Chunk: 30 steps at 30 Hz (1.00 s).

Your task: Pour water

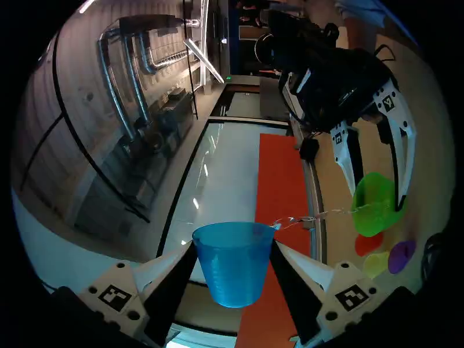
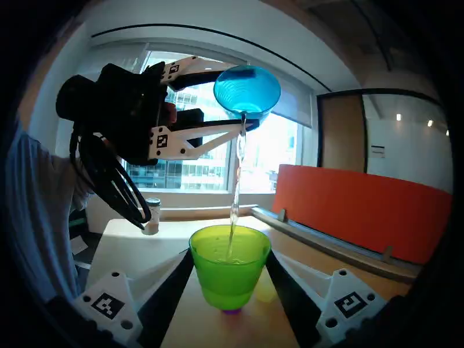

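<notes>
Left claw (image 1: 233, 249) grips the tilted blue cup (image 2: 246, 91), upper centre; right claw (image 2: 230, 256) clamps the green cup (image 2: 230, 278) below — a wobble could send the long stream (image 2: 236, 185) past its rim.

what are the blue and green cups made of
Both look like thin translucent plastic. The blue cup lets light through its wall and shows faint moulded rings; the green cup glows through likewise, with a smooth, slightly glossy surface.

Left gripper view tilted, close behind the blue cup (image 1: 235, 264), facing the green cup (image 1: 377, 203) farther right, right gripper view level over the bench (image 2: 127, 243), close behind the green cup, looking up at the blue cup, both sharing the orange divider (image 1: 281, 180).
</notes>
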Motion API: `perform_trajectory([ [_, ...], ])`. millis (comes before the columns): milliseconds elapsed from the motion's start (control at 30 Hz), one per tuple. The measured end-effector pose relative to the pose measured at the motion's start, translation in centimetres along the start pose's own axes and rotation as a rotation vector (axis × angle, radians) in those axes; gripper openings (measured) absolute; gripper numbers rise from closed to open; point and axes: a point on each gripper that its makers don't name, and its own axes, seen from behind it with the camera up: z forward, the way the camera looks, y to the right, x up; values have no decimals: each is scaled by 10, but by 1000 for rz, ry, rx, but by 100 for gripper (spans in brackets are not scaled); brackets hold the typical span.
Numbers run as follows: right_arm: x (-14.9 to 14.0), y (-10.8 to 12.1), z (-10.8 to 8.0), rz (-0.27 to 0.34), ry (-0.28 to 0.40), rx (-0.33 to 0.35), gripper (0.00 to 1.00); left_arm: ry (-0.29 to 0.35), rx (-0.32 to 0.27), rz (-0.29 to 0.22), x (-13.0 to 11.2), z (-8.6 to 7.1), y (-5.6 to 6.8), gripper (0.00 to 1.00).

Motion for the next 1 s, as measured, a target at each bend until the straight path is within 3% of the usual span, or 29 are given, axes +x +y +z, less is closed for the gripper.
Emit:
perform_trajectory([
  [367,0,1,0,1,3,-3,89,-4,7,62,2,2,-9,86],
  [1000,1,3,1,4,9,-10,89,3,23,171,12,0,-8,86],
])
